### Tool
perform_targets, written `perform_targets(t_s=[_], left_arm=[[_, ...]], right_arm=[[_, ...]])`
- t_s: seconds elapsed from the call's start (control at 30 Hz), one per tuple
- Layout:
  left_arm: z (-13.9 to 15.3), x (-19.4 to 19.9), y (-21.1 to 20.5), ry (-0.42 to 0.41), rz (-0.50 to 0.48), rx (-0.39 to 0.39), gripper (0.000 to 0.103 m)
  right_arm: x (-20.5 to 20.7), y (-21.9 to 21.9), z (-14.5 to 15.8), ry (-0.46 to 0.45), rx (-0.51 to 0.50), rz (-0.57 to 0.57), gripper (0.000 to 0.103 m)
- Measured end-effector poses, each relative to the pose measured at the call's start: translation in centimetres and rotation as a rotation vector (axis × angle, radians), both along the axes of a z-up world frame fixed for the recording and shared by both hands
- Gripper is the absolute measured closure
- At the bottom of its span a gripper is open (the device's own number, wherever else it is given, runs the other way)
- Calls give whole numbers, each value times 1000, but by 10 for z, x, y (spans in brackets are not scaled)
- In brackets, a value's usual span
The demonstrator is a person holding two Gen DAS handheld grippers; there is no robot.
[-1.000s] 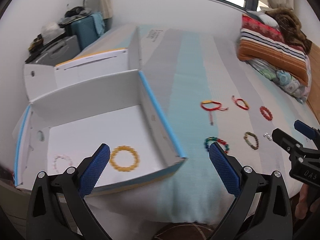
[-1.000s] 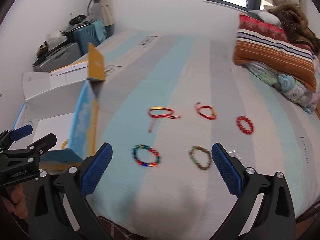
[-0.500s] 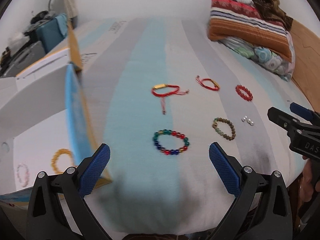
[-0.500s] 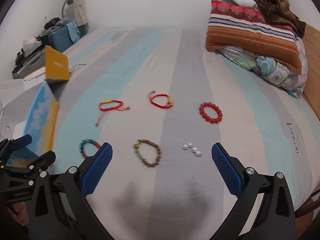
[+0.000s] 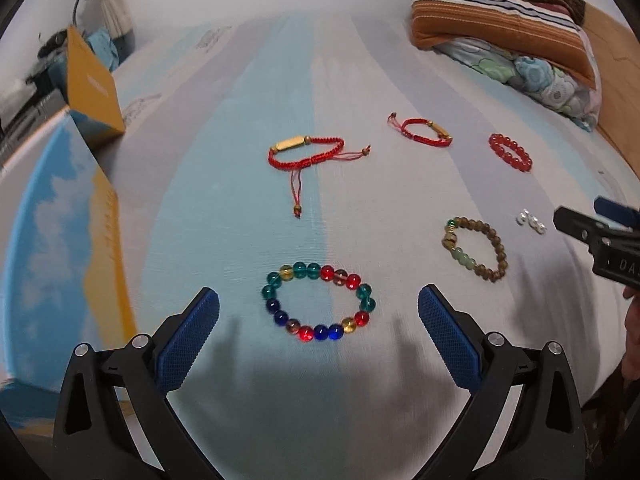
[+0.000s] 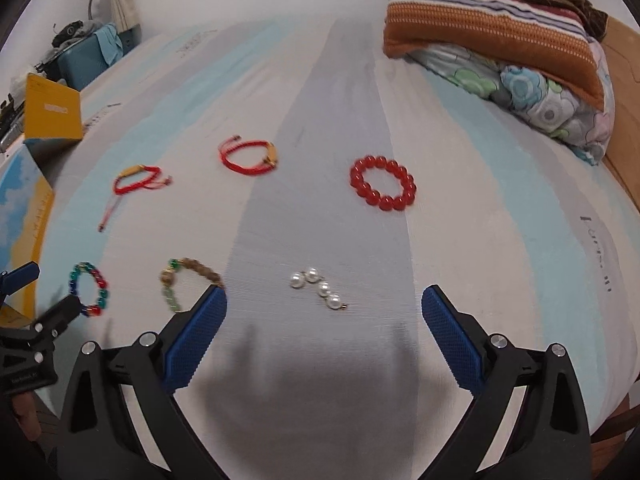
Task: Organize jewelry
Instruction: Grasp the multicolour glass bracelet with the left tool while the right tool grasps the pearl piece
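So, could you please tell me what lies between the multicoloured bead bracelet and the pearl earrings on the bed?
The brown wooden bead bracelet lies between the multicoloured bead bracelet and the pearl earrings, clearest in the left wrist view.

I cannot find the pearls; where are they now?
In the right wrist view the pearls lie on the bed, centred ahead of the open right gripper, right of the brown bracelet.

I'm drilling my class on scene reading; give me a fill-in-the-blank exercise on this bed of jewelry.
1. The left gripper is open in front of the ____ glass-bead bracelet.
2. The pearl pieces number ____.
3. The red bead bracelet lies on the ____.
4. Red cord bracelets number ____.

Missing words: multicoloured; four; bed; two
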State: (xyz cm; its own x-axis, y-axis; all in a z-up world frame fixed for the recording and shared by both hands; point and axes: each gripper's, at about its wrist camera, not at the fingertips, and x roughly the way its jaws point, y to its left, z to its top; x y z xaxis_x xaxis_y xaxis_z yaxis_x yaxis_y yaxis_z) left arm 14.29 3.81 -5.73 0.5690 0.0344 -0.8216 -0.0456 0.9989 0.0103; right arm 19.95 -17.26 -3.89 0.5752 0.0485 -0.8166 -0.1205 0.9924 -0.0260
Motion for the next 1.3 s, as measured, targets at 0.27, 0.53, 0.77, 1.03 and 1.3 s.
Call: perform_targets(t_s=[0.27,0.53,0.77,1.03,1.3], left_arm=[[-26,22,3,23,47,-31,6],[-41,28,4,32,60,-37,19],[-39,23,7,25,63,-39,68],[-34,17,6,26,39,-74,85],[-29,12,2,29,22,-96,85]], right_arm=[[20,-12,-27,41,11,-13,16],[30,-13,-51,95,32,-13,34],[24,-8,-54,73,27,3,58],[17,-7,-52,59,39,17,89],[13,-12,-39,39,57,-5,92]])
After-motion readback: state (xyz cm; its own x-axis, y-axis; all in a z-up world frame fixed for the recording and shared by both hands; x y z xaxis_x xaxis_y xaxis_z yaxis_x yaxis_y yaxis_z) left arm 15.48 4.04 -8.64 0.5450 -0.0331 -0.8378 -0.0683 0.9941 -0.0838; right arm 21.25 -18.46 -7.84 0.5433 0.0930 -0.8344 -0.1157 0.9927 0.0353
